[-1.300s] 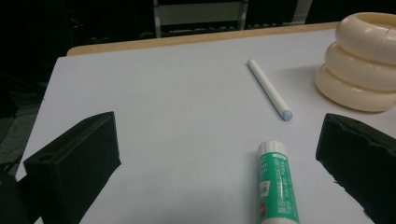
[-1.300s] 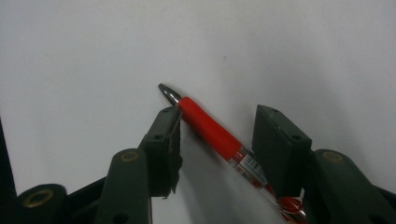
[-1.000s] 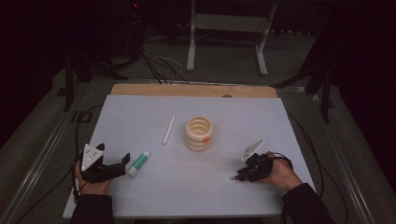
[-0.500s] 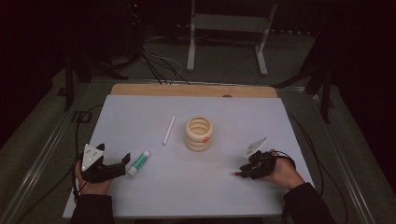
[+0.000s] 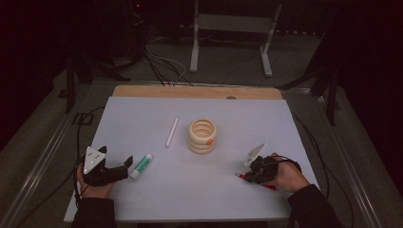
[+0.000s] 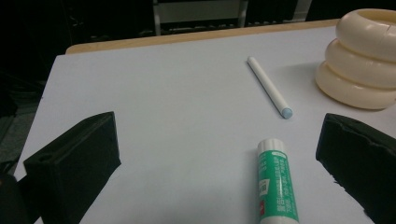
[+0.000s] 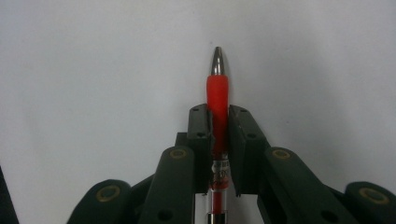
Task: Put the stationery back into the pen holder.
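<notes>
- Right tool [image 7: 219,119] clamped on red pen [image 7: 217,88], low over bench [image 5: 199,190], near its right front.
- Left tool [image 6: 219,154] wide open, empty, glue stick [image 6: 276,186] between jaws.
- Risk: pen sliding lengthwise from narrow grip; tip snagging bench.

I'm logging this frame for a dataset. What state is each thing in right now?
Left gripper: open, resting low at the table, holding nothing.
Right gripper: shut on the red pen.
Red pen: clamped between the jaws, tip pointing forward past them.
Glue stick: lying flat, capped, between the left jaws, untouched.
White marker: lying flat, capped.
Ring holder: upright, with an orange spot on its side.
</notes>
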`<control>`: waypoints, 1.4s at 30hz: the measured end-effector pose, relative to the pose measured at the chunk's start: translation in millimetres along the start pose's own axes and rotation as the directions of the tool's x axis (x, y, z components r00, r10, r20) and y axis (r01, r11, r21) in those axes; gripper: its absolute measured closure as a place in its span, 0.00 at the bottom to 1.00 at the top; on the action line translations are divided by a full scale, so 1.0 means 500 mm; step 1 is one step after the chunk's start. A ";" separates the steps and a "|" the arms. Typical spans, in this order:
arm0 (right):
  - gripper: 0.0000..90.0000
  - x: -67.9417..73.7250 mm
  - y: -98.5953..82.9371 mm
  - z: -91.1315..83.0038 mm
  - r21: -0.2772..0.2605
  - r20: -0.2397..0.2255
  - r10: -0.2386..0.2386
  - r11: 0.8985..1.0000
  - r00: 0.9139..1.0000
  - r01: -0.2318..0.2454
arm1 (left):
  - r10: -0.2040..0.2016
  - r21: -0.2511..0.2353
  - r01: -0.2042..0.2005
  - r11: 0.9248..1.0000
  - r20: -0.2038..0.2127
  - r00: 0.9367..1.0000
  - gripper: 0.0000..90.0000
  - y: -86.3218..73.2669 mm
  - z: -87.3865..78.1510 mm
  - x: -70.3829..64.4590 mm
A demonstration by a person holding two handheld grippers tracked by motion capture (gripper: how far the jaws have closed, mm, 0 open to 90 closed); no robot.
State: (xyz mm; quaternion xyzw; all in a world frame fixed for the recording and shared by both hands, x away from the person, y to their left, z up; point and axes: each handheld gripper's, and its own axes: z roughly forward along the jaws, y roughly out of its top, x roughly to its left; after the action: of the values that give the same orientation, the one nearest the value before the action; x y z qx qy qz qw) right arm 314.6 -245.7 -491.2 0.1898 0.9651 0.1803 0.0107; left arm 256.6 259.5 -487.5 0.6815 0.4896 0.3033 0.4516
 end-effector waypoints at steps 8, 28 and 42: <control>0.90 -0.020 -0.006 -0.026 -0.107 0.032 0.084 0.991 0.996 -0.080 | 0.002 0.005 -0.002 1.000 0.000 1.000 0.00 0.000 0.003 -0.002; 0.90 -0.049 0.019 -0.076 -0.288 0.109 0.222 0.940 0.969 -0.183 | 0.003 0.007 -0.003 1.000 0.003 1.000 0.00 0.000 0.003 -0.002; 0.90 -0.060 0.048 -0.106 -0.403 0.124 0.274 0.892 0.954 -0.204 | 0.003 0.006 -0.003 1.000 0.004 1.000 0.00 0.000 0.003 -0.002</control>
State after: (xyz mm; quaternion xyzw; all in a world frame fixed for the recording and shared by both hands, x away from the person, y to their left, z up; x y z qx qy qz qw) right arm 346.5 -254.4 -434.8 0.3167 0.8750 0.3488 0.1113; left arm 257.4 258.1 -488.0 0.6841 0.4885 0.3013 0.4501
